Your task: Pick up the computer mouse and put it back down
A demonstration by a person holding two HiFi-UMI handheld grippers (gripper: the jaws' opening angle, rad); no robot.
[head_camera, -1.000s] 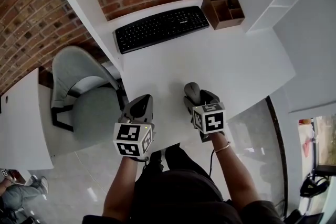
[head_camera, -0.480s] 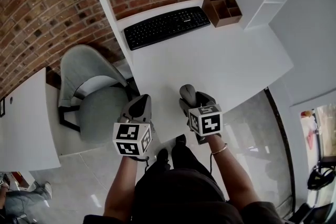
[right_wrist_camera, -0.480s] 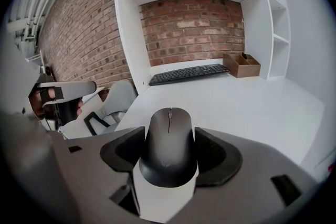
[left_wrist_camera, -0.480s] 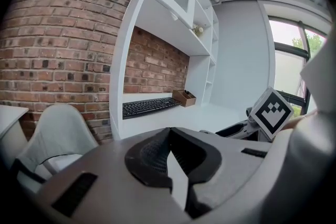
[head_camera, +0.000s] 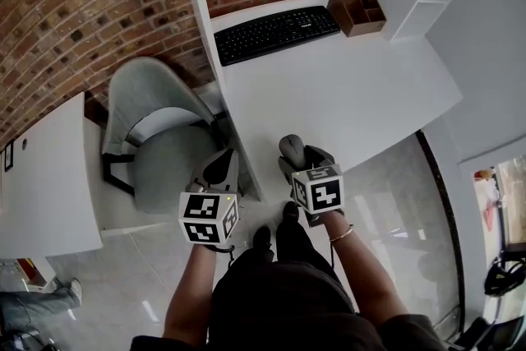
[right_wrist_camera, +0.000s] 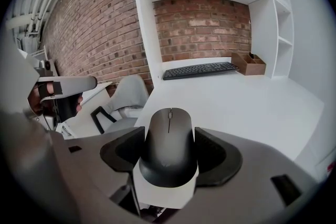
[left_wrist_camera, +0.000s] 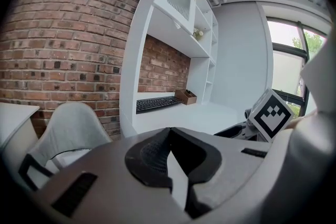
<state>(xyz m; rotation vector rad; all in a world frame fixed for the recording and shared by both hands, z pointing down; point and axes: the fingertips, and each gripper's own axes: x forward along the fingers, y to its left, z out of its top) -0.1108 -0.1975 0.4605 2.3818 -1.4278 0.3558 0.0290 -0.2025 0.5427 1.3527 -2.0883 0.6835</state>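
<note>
Our right tool (right_wrist_camera: 169, 150) has both jaws pressed on the flanks of the computer mouse (right_wrist_camera: 169, 136), which sits squarely between them with its wheel end pointing toward the keyboard (right_wrist_camera: 200, 70). The mouse is well short of the keyboard, at the edge of the tabletop (head_camera: 353, 94) farthest from it, and we cannot tell whether it rests on the surface or hangs just above. Our left tool (left_wrist_camera: 169, 160) has its jaws together on nothing, off the tabletop on the side of the keyboard where the chair (head_camera: 156, 136) stands. With the grip made, we judge the put-down to be the part that needs care. We should bring the mouse a little toward the keyboard, clear of that edge, hold it level, lower it until its base lies flat, and only then part the jaws.
</note>
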